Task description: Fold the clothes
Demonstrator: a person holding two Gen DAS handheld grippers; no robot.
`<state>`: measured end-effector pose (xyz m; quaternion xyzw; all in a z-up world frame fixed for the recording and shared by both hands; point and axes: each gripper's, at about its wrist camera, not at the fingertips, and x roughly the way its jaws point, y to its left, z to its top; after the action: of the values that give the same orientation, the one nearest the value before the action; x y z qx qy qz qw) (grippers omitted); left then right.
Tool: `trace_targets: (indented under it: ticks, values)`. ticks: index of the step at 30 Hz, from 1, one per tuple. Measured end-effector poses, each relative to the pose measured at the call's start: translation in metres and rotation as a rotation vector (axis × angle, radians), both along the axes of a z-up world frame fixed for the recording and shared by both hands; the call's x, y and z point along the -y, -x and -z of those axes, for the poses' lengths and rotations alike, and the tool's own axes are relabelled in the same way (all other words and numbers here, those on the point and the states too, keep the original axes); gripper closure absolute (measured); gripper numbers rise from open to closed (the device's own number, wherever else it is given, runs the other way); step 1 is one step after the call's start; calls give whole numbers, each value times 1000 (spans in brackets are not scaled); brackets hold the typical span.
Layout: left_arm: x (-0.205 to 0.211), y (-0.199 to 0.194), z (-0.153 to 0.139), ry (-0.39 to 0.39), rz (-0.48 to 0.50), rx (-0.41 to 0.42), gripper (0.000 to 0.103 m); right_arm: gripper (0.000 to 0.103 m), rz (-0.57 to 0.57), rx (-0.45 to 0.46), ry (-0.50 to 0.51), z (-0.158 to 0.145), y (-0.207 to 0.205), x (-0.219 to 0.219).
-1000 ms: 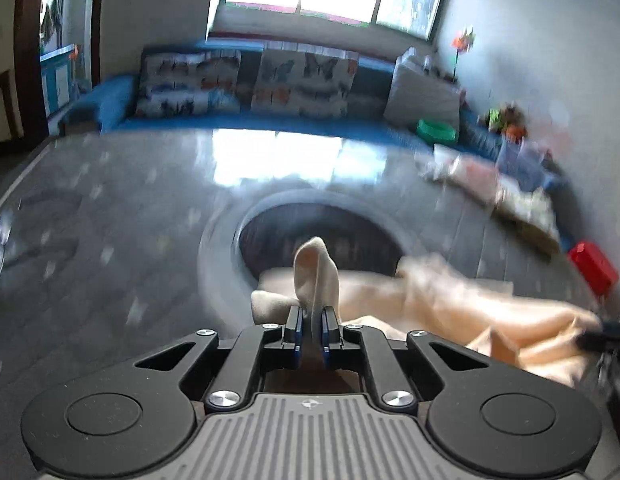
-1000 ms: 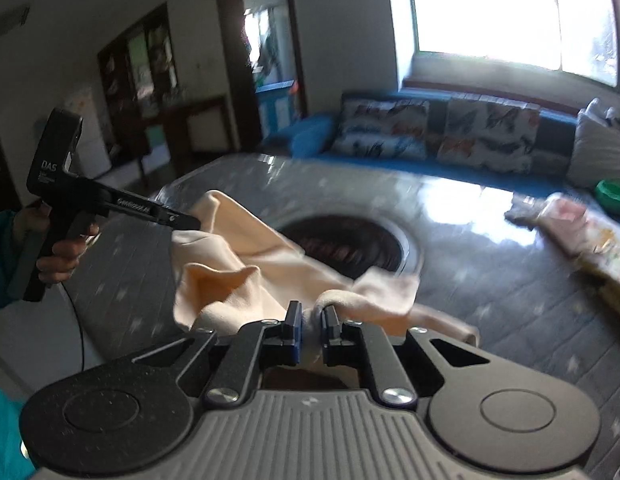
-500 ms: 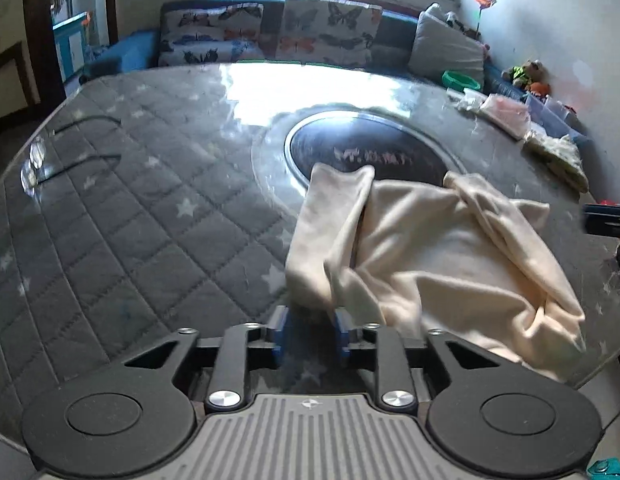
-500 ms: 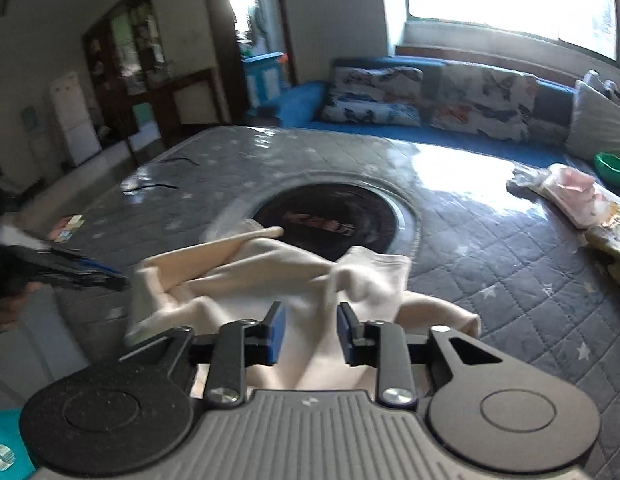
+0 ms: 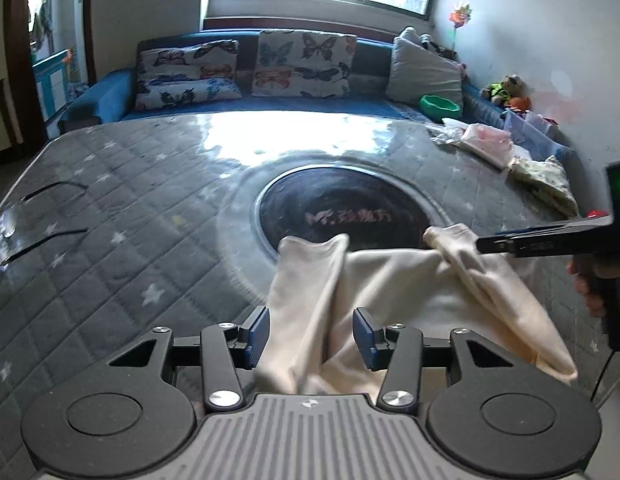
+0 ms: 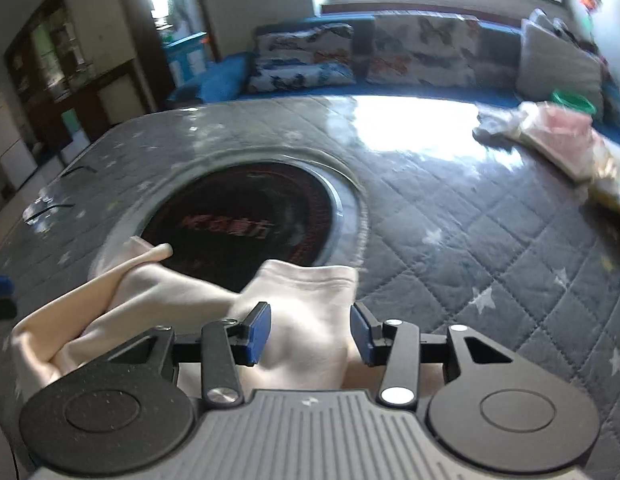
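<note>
A cream garment [image 5: 394,292] lies crumpled on the grey quilted table [image 5: 109,240], its far edge reaching the dark round inset [image 5: 342,208]. My left gripper [image 5: 312,334] hovers over one cuff end, its jaws opening, the blue pads apart and clear of the cloth that lies between them. In the right wrist view the same garment [image 6: 181,296] spreads to the left. My right gripper [image 6: 310,334] is over the other cuff end, jaws opening, pads not pressing on the fabric. The right gripper's black body [image 5: 550,236] and a hand [image 5: 586,284] show at the right edge of the left wrist view.
Folded clothes and bags [image 5: 494,144] are piled at the table's far right corner [image 6: 558,140]. A blue sofa with butterfly cushions [image 5: 301,64] stands behind the table, with a green bowl [image 5: 440,106] on it. A cable [image 5: 41,212] lies at the table's left edge.
Both grippers were shut on the garment's cuff ends and held them up; now the jaws have spread and the cloth lies on the table. The right gripper has dropped lower and nearer the table.
</note>
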<state>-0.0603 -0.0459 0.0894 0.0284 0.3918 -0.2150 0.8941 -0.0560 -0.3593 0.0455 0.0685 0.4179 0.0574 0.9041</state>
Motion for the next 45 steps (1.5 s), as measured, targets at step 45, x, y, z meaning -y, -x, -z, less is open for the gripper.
trace_targets:
  ticks: [45]
  values:
    - [90,-58,40,-55,127,-31,35,85,296,93,255,-47,139,78]
